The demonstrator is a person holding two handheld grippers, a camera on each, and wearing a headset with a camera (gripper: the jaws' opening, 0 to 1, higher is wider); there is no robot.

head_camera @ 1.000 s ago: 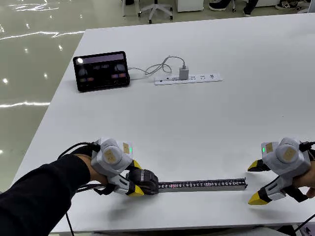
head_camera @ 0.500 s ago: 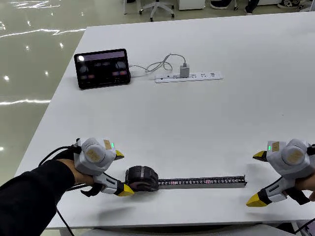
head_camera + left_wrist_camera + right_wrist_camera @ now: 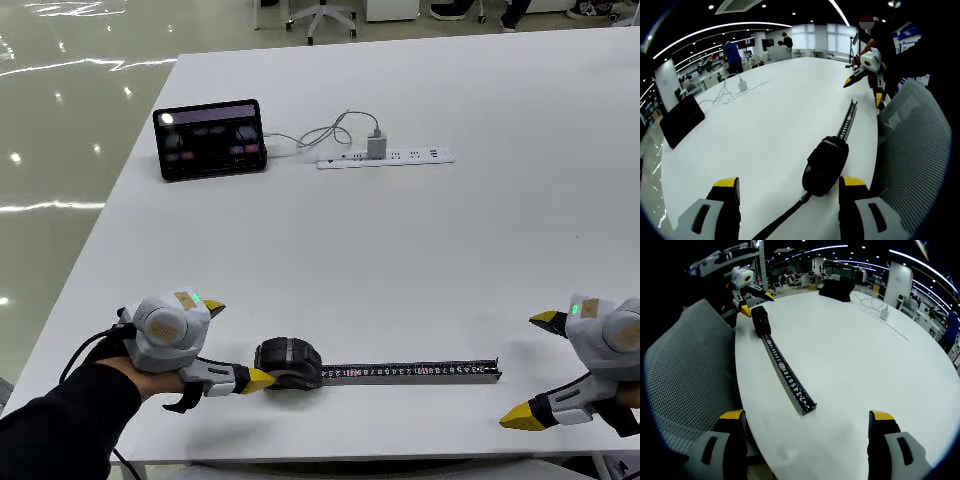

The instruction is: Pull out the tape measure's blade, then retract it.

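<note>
right gripper cut by right edge, tablet screen too small to read

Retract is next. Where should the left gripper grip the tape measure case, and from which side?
I'd clamp the tape measure case across its flat side faces, from the rear, opposite the blade. It stands upright, blade running away from the open left gripper.

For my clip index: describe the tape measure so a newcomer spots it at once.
On the white table, look along the near edge. The tape measure is the dark rounded case beside the left gripper, alone in having a numbered blade lying pulled out flat.
</note>
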